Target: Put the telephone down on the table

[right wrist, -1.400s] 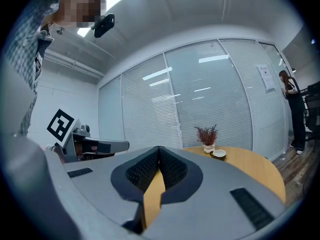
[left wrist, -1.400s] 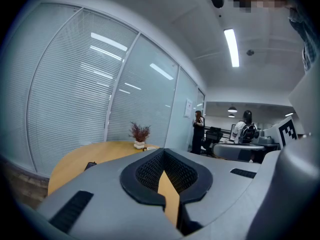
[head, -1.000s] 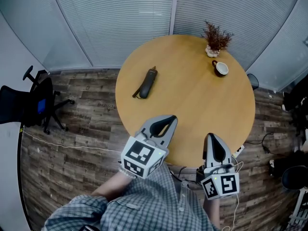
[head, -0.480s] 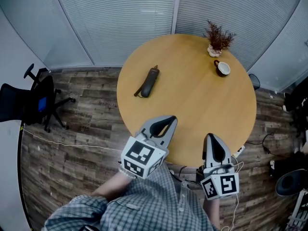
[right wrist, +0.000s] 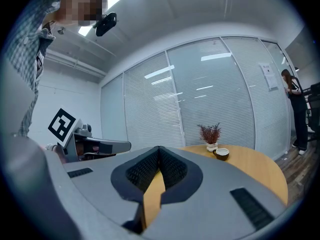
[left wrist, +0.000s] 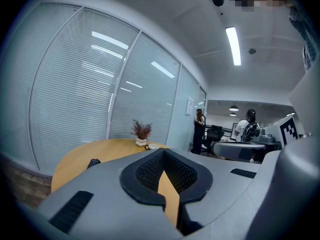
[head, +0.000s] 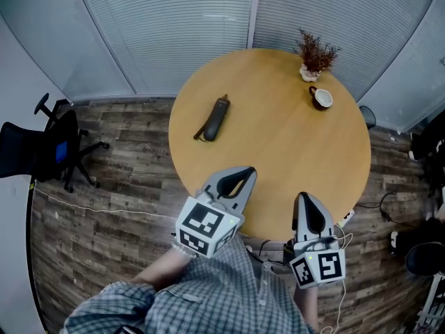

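Telephone [head: 213, 120] lies flat on the table, on its left half as I see it from the head view, set at a slant with its cord end toward the near rim. Nothing touches it, so I judge the put-down finished.

- Table [head: 278, 145]: round, wood-coloured top, mostly bare. That leaves plenty of room around the handset, so it is in no danger of sliding off.
- Left gripper [head: 245, 177]: held over the near edge of the table, well apart from the telephone. Its fingers are pressed together at the tips with nothing between them; only a sliver of tabletop shows through the slot behind them.
- Right gripper [head: 304, 200]: beside the left one, just short of the table rim and pointing out level. Its fingers are also closed tip to tip and empty. Both look parked, likely pulled clear so the handset is left alone.
- Potted plant [head: 314, 54]: at the far rim, out of the working area.
- Cup [head: 320, 98]: just in front of the plant.

Writing: none legible on the telephone. The cubes carry only square black-and-white markers. A sheet on the glass wall [right wrist: 270, 76] is too small to read.
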### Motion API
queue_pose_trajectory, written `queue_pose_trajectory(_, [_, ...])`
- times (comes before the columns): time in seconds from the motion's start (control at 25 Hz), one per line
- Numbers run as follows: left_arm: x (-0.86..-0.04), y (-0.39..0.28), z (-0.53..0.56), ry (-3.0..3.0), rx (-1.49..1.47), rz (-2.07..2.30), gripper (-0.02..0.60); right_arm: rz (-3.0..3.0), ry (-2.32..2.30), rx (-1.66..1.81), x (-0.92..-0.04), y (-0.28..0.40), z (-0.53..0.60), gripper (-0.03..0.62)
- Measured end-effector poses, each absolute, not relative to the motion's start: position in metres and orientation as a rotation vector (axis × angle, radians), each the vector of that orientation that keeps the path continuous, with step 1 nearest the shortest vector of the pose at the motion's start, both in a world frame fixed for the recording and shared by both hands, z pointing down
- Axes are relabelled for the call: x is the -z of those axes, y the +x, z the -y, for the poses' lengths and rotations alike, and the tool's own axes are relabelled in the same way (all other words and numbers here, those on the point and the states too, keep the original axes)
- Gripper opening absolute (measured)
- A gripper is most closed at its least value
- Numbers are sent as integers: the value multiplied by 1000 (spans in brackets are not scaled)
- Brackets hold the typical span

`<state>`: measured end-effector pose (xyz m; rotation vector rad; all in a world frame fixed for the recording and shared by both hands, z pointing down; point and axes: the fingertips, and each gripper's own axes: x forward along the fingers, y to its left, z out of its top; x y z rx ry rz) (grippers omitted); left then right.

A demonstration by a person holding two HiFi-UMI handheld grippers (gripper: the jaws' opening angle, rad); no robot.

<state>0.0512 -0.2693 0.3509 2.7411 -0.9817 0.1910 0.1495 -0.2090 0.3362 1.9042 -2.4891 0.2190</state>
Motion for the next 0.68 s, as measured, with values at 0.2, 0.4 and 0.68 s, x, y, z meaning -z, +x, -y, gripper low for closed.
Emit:
queue_pose_trajectory(0.2, [-352, 53, 271, 2741, -193, 980, 8, 2489, 1900, -225, -337, 150, 211, 9])
queue_pose_trajectory(0.4, [-353, 54, 274, 2736, -195, 986, 8, 2489, 1895, -228, -338, 151, 213, 9])
queue_pose_trajectory(0.68, [-357, 55, 272, 2730, -202, 984, 8, 2487, 1893, -237, -342, 152, 212, 9])
